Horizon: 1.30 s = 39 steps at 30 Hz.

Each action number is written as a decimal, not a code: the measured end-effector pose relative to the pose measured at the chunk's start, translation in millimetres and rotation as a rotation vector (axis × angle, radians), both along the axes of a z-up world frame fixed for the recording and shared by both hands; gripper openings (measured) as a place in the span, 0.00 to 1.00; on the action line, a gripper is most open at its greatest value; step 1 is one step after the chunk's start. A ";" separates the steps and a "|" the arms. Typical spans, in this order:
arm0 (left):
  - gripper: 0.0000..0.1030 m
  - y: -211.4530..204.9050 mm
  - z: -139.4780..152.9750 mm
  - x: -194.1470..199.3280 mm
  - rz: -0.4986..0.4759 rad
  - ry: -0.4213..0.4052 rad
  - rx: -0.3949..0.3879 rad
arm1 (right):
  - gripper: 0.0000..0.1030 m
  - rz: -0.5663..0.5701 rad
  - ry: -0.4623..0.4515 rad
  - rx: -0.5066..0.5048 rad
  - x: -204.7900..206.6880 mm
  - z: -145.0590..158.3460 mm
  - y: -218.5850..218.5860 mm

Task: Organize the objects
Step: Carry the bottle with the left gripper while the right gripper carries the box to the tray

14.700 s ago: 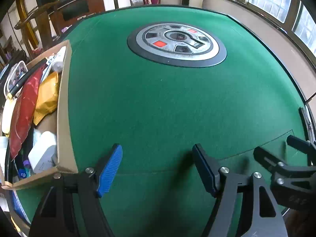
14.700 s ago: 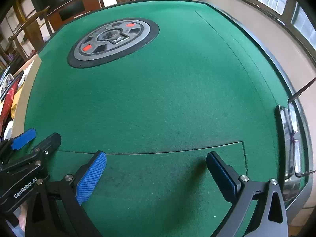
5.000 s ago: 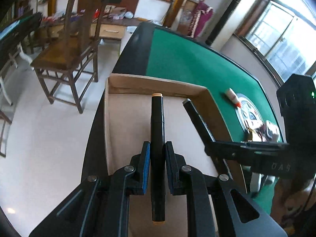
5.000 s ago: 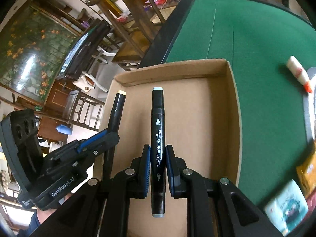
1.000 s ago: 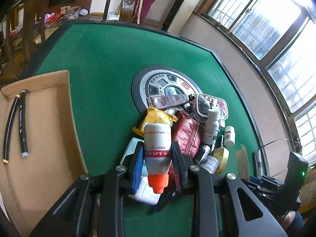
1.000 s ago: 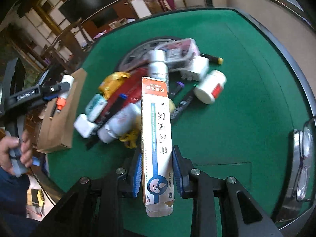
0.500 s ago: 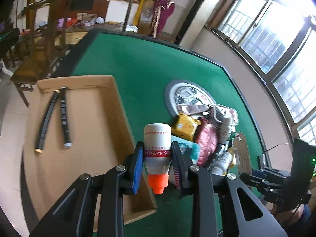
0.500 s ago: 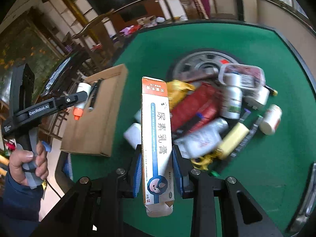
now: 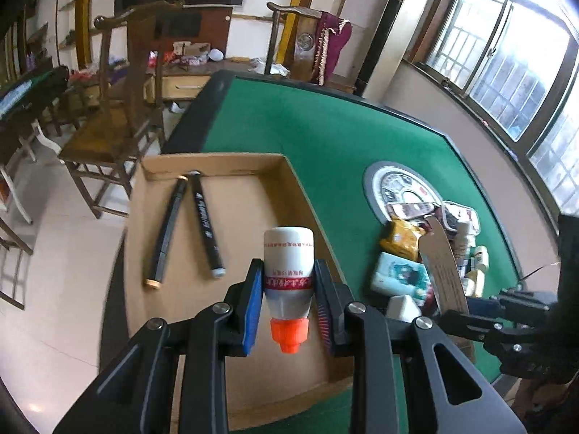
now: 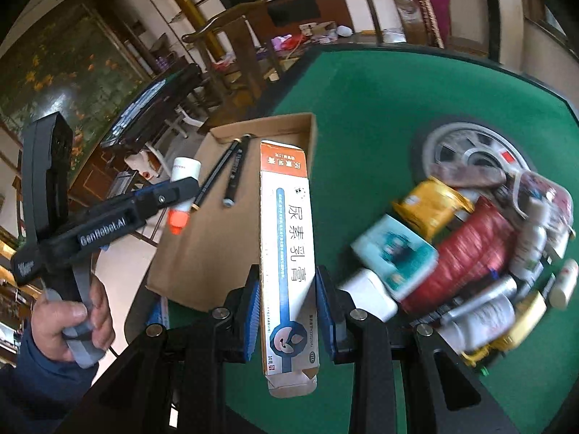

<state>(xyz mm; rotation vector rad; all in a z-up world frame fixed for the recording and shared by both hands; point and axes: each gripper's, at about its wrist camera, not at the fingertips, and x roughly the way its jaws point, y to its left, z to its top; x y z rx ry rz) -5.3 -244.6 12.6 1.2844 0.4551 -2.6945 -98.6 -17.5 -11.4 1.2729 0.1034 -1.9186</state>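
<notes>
The left gripper (image 9: 288,303) pinches a white bottle (image 9: 288,267), orange cap toward the camera, above the cardboard box (image 9: 217,162) at the edge of the green bench (image 9: 325,133). Two black markers (image 9: 188,228) lie inside the box. The right gripper (image 10: 287,311) clamps a long white carton (image 10: 287,253) beside the box, with a pile of packets (image 10: 470,246) to its right.

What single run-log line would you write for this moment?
left gripper: shut on bottle | right gripper: shut on carton | box: two markers | pile: on table
</notes>
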 end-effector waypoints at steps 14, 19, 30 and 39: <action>0.26 -28.0 -11.7 -8.9 0.016 -0.012 -0.085 | 0.30 0.014 -0.051 0.005 -35.8 -13.2 -78.3; 0.26 -40.1 -24.6 -22.2 0.018 -0.033 -0.048 | 0.30 -0.007 -0.076 0.010 -53.7 -23.1 -98.8; 0.26 -67.4 -51.5 -65.1 0.042 -0.095 0.020 | 0.30 -0.055 -0.114 0.043 -93.1 -47.6 -141.9; 0.26 -69.8 -71.0 -93.0 0.047 -0.127 0.026 | 0.30 -0.092 -0.145 0.083 -119.2 -69.2 -160.2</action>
